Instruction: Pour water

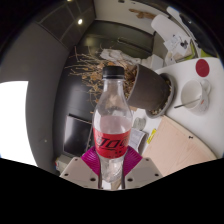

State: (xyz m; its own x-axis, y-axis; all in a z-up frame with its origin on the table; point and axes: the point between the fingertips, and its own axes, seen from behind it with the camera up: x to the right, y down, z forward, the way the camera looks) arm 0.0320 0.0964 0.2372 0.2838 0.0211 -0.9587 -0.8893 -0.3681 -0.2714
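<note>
1. The gripper (112, 176) appears clenched on the bottle (112, 120), held upright between its fingers.
2. The glass cup (192, 93) sits well beyond.
3. Risk: tipping early spills water short of the cup.

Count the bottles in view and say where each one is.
1. A single clear bottle with a red label and dark cap stands upright between the gripper jaws, which are closed on its lower part. More could be hidden behind it or the dark pot.
</note>
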